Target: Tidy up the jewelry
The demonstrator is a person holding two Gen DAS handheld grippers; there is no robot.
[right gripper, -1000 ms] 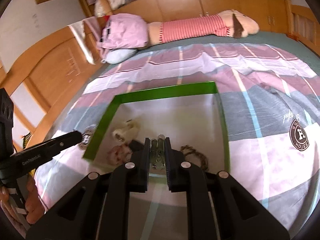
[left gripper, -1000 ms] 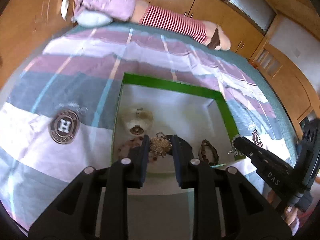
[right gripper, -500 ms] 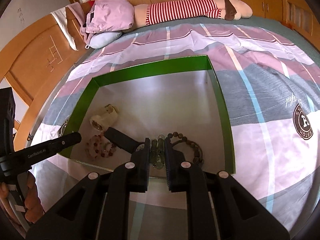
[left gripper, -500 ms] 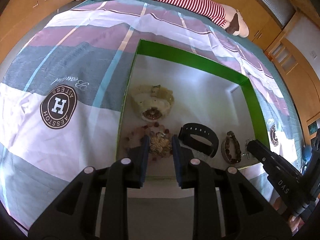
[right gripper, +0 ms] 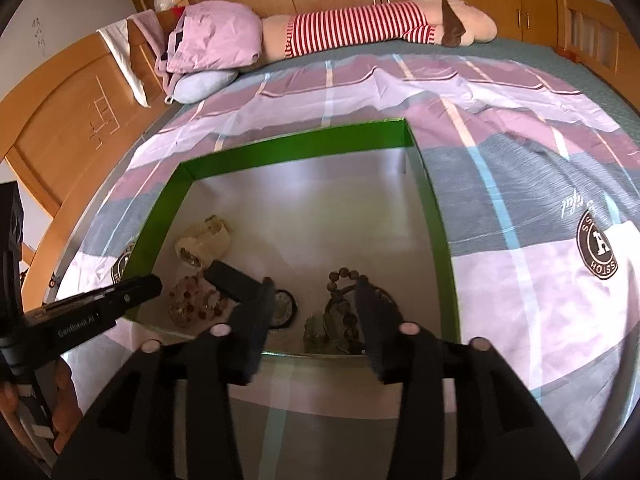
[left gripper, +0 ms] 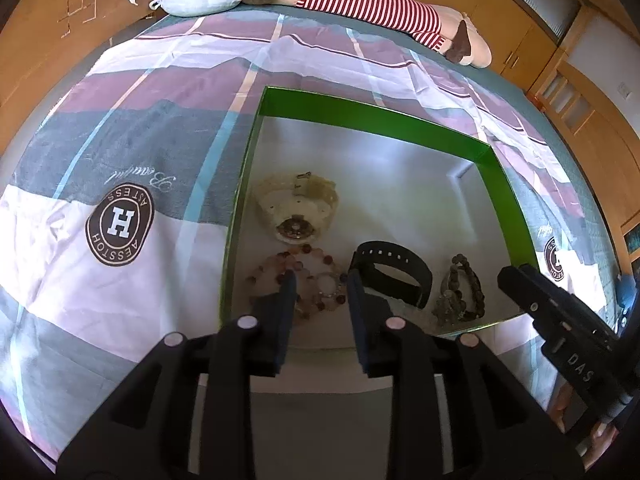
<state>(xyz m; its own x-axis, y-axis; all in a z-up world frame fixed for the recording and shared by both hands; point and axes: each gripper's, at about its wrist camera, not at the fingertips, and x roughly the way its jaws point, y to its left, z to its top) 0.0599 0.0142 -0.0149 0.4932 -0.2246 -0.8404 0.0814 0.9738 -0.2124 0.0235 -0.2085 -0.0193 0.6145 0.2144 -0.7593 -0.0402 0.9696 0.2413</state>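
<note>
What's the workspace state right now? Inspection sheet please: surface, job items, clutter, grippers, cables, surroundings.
Surface: striped bedspread; green-walled tray lying on it.
Job's things: all in the tray's near half: cream watch, pink bead bracelet, black watch, brown bead bracelet with a greenish piece beside it.
Clutter: nothing seen.
Grippers: left gripper open, empty, over the pink bead bracelet; right gripper open, empty, over the brown bead bracelet.
Cables: nothing seen.
Surroundings: striped plush toy, pillow, wooden cabinets.

A green-walled tray point(left gripper: 360, 114) with a silvery floor sits on a pink, grey and white checked bedspread point(left gripper: 160, 128).
</note>
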